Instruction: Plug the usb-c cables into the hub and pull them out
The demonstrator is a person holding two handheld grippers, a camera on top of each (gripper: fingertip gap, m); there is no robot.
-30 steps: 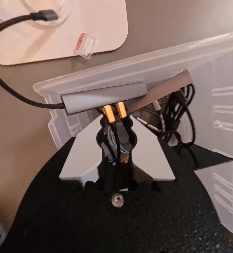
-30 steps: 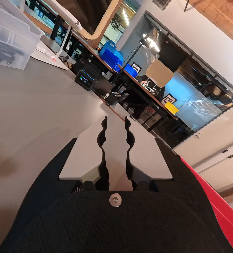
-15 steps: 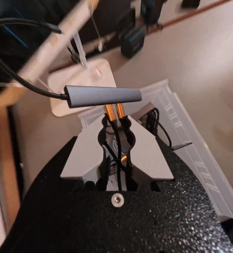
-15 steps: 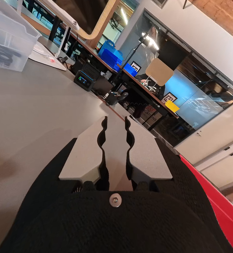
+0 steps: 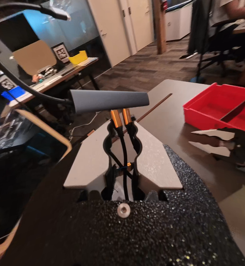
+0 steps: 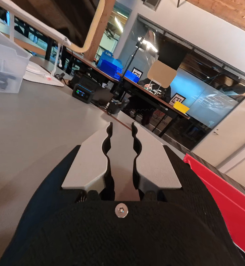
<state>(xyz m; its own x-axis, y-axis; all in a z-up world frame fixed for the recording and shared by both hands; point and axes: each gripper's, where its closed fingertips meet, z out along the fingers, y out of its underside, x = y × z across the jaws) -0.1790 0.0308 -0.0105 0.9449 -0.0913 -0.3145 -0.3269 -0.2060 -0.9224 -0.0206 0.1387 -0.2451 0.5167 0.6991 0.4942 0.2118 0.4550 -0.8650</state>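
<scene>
My left gripper (image 5: 122,123) is shut on two black usb-c cables (image 5: 124,145) with orange plugs (image 5: 116,120). Both plugs sit in the grey hub (image 5: 109,101), which hangs in the air crosswise just past my fingertips. The hub's own black lead (image 5: 11,74) loops up to the left and ends in a grey plug (image 5: 58,13). A third orange plug (image 5: 129,165) shows deep between the jaws. My right gripper (image 6: 121,125) is open and empty, low over the grey table (image 6: 39,122); it also shows in the left wrist view (image 5: 211,142).
A red divided bin (image 5: 219,109) stands on the table at the right, beside my right gripper (image 6: 219,194). A clear plastic bin (image 6: 3,69) and a white pad (image 6: 42,77) are at the far left. A black power unit (image 6: 83,95) stands near the table's far edge.
My left gripper has swung up and away from the clear bin, carrying the hub and cables; it now faces the room and the red bin. My right gripper has barely moved.
</scene>
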